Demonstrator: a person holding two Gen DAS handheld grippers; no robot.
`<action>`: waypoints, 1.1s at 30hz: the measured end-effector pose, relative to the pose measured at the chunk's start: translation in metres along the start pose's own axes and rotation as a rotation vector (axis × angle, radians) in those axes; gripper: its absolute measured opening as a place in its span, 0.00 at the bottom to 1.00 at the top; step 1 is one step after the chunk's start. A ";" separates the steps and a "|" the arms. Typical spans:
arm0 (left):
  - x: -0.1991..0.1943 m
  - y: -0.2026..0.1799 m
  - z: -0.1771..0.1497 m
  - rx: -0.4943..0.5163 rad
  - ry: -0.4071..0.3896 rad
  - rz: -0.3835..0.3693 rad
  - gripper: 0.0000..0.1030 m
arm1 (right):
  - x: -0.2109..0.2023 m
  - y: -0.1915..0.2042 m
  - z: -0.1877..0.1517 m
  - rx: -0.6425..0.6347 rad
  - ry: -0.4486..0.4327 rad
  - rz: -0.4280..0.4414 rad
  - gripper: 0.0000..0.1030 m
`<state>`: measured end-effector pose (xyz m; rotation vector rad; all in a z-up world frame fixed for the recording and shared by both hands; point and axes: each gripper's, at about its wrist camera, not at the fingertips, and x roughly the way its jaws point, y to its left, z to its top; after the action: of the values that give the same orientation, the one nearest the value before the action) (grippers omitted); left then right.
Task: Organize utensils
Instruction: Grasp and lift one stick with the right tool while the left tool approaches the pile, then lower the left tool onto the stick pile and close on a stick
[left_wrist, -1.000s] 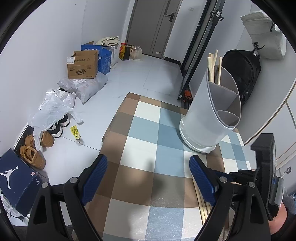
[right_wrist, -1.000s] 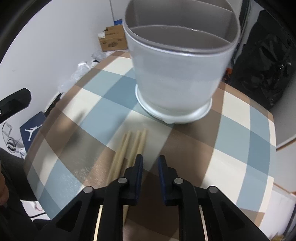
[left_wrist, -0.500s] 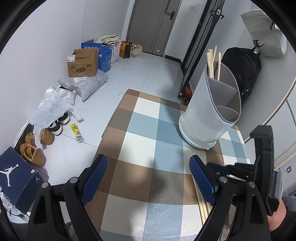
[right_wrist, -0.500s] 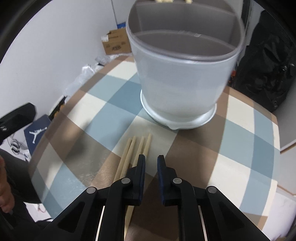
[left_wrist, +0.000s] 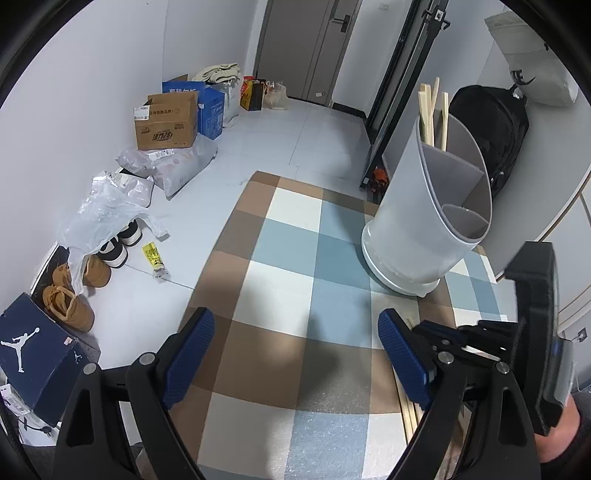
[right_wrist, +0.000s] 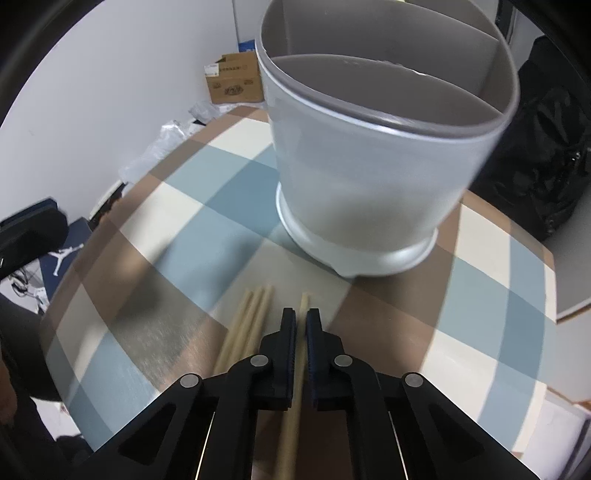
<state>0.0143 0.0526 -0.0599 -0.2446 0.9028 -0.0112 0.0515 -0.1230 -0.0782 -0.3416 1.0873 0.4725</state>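
Note:
A grey divided utensil holder stands on the checked tablecloth; in the left wrist view the holder has several wooden chopsticks upright in its far compartment. My right gripper is shut on one wooden chopstick, lifted slightly apart from three chopsticks lying on the cloth to its left. My left gripper is open and empty above the cloth, left of the right gripper's body.
The table's left edge drops to a floor with cardboard boxes, plastic bags, shoes and a blue shoebox. A black backpack sits behind the holder.
The right gripper closed its jaws on one chopstick and pulled it away from the others. The left gripper stayed open, nearly still.

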 end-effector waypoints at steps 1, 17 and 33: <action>0.002 -0.002 -0.001 0.008 0.006 0.002 0.84 | -0.001 -0.002 -0.003 0.001 0.004 -0.005 0.04; 0.037 -0.047 -0.019 0.135 0.199 0.014 0.84 | -0.034 -0.058 -0.047 0.150 0.011 0.010 0.04; 0.048 -0.054 -0.028 0.139 0.259 0.168 0.84 | -0.044 -0.064 -0.050 0.188 -0.034 0.040 0.04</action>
<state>0.0280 -0.0114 -0.1021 -0.0366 1.1735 0.0510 0.0301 -0.2108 -0.0573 -0.1465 1.0973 0.4065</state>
